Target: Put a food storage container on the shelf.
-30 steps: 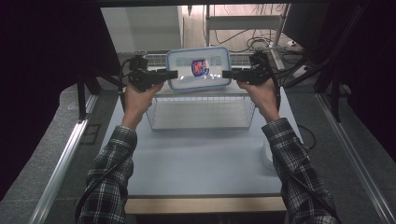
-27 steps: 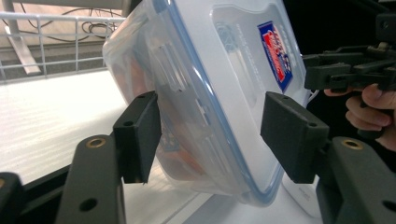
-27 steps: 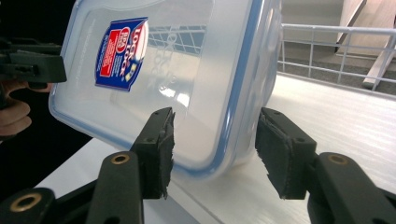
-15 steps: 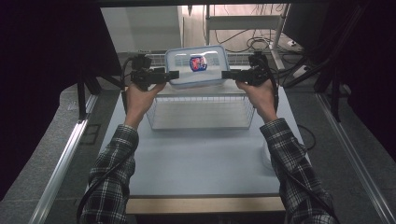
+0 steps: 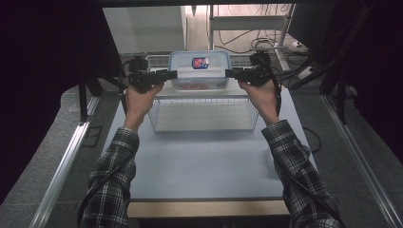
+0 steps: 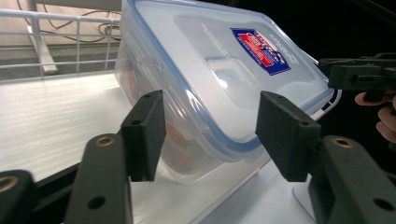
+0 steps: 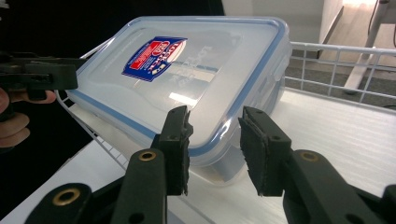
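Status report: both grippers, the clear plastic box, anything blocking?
Left gripper and right gripper open, jaws just closing, each straddling an end. Clear blue-rimmed lidded plastic box tilted on white wire basket rim. Nothing blocking.

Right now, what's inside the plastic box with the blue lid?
Through the clear wall of the plastic box you can see something orange-red. The frosted lid and its sticker cover the rest, so I can't tell what it is.
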`<state>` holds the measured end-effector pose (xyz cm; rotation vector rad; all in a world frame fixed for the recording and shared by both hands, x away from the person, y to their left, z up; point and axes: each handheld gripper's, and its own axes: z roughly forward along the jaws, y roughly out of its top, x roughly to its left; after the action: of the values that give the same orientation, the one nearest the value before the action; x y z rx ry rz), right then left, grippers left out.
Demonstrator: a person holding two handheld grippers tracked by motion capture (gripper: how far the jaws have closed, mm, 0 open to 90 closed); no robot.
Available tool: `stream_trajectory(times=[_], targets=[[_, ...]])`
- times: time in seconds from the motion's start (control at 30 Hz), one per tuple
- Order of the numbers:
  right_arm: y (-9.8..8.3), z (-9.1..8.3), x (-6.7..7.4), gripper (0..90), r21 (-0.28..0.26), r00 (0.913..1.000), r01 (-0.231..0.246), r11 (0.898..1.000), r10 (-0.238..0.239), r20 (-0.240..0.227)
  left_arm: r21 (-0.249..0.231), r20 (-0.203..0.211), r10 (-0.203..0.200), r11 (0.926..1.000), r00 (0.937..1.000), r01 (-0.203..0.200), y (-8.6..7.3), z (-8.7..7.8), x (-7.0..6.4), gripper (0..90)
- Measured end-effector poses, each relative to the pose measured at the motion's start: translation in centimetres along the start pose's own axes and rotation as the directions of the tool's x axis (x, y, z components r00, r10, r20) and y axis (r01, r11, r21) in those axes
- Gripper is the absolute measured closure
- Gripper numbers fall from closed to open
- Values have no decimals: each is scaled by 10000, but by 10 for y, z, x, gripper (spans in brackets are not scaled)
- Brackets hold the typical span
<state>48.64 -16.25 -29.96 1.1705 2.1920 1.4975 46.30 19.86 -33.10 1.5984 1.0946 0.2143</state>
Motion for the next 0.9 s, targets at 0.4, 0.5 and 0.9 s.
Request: stream_trajectory(times=[0.4, 0.5, 0.9], targets=[[1, -7, 0, 639, 224, 10000, -33, 9997, 35, -69, 228, 79, -496, 9985, 9987, 494, 0, 0, -5, 445], [1, -9, -1, 647, 208, 10000, 7, 9998, -7, 10, 199, 252, -471, 9987, 9986, 466, -1, 0, -6, 439], [-1, -15, 0, 546, -357, 9984, 474, 9982, -485, -307, -137, -149, 695, 9975, 9975, -697, -2, -8, -16, 325]])
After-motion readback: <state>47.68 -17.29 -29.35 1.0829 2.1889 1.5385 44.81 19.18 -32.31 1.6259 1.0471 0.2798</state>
